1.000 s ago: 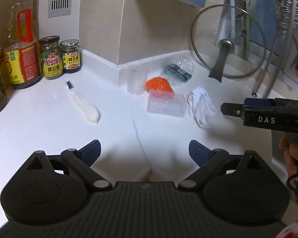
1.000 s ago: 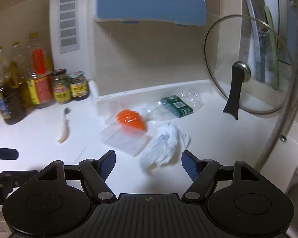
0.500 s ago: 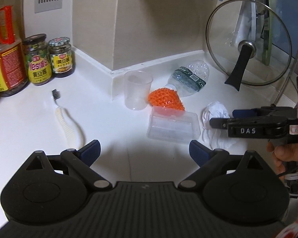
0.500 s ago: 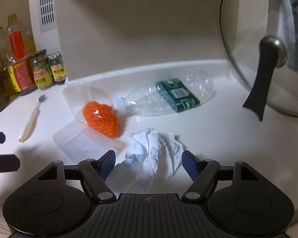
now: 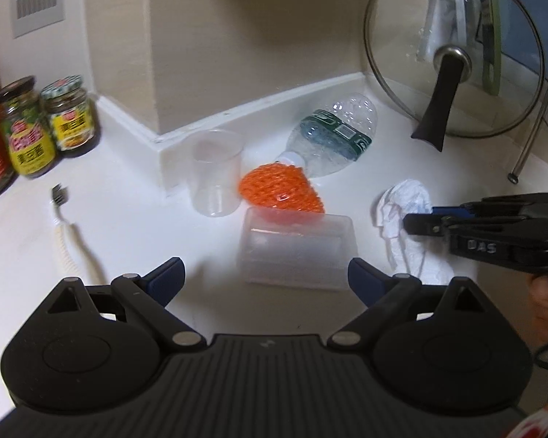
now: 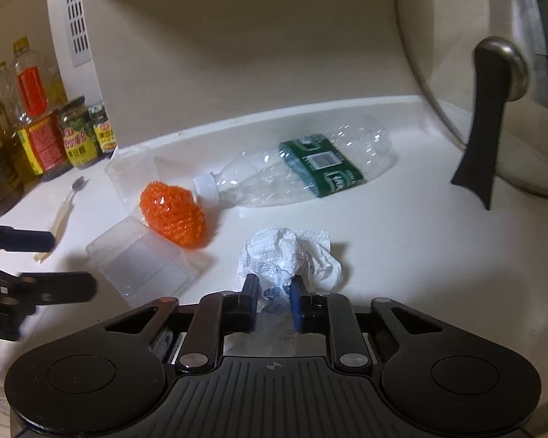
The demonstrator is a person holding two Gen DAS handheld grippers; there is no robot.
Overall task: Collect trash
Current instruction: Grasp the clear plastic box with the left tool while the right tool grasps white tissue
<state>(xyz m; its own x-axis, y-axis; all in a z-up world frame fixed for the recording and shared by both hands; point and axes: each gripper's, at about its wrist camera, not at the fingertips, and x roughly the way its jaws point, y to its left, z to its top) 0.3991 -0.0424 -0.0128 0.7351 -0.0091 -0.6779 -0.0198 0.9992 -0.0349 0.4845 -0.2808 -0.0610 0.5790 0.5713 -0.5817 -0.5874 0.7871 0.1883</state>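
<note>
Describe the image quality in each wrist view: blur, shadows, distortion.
Left wrist view: jars and fork at left smear with motion blur; fisheye bends the wall edges. Right wrist view: sharper centre on the crumpled tissue, clamped by the right gripper; dim, warm light; the left gripper looks blurred and throws a soft shadow.

White surface point(image 6: 402, 241). Crumpled tissue point(image 6: 292, 252): white, faint blue print. Left of it, bright orange mesh ball point(image 6: 171, 213) and clear box point(image 6: 139, 261). Behind it, clear bottle point(image 6: 296, 171), dark green label, white cap. Fingers point(image 6: 250, 294) blue-padded, black frame.
</note>
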